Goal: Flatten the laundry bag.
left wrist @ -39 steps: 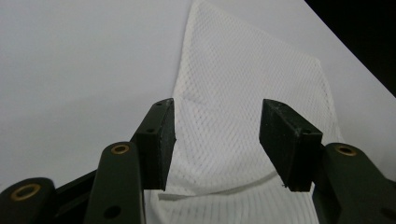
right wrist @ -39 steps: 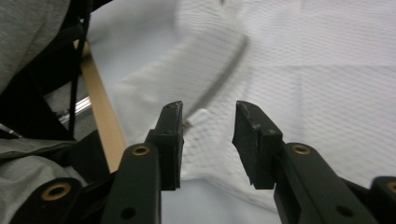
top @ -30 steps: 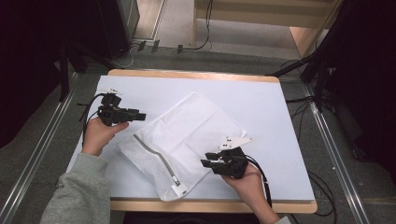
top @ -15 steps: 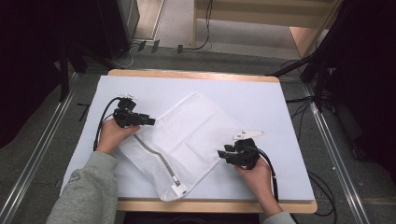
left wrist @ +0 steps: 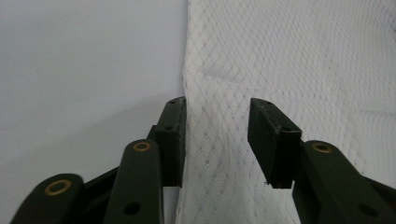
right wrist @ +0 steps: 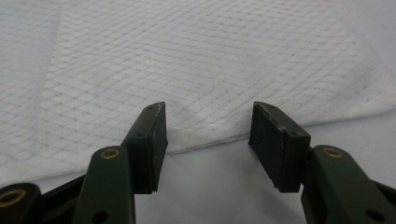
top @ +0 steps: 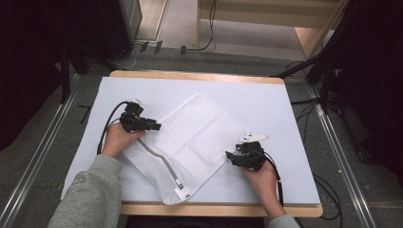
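A white mesh laundry bag (top: 190, 133) lies flat and askew on the table, its grey zipper (top: 161, 161) running toward the near corner. My left gripper (top: 157, 126) rests at the bag's left edge. In the left gripper view its jaws (left wrist: 217, 105) straddle that edge of the bag (left wrist: 289, 56); they have just been closing, with fabric between them and a gap still showing. My right gripper (top: 229, 156) sits at the bag's right corner. Its jaws (right wrist: 210, 109) have just been opening and stand apart over the hem of the bag (right wrist: 210, 51).
A pale mat (top: 285, 109) covers the wooden table, with bare room around the bag on all sides. Metal rails (top: 332, 142) run along the floor on both sides, and cables (top: 209, 42) lie beyond the far edge.
My left hand has come in from the table's left side to the bag's left edge. My right hand has shifted right along the bag to its right corner.
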Action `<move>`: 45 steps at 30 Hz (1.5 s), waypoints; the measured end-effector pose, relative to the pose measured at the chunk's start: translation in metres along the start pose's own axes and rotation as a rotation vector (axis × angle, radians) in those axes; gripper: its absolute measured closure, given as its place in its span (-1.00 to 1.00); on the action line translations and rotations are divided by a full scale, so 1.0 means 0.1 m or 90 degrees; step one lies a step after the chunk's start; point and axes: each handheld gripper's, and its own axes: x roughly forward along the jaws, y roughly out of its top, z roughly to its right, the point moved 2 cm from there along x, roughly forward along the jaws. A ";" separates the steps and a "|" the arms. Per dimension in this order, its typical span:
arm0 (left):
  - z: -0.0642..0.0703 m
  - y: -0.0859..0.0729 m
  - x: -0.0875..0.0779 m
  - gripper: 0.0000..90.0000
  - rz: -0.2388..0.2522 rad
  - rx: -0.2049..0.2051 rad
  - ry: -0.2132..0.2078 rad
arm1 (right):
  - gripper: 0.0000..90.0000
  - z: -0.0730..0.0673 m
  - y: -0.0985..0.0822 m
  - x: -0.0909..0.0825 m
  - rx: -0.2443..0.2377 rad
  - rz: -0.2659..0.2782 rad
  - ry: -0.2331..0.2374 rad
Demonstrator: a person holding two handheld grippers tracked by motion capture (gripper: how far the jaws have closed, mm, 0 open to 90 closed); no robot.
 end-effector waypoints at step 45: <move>0.39 -0.39 -0.28 1.00 0.049 -0.095 -0.047 | 1.00 0.64 0.81 0.57 0.044 -0.016 0.049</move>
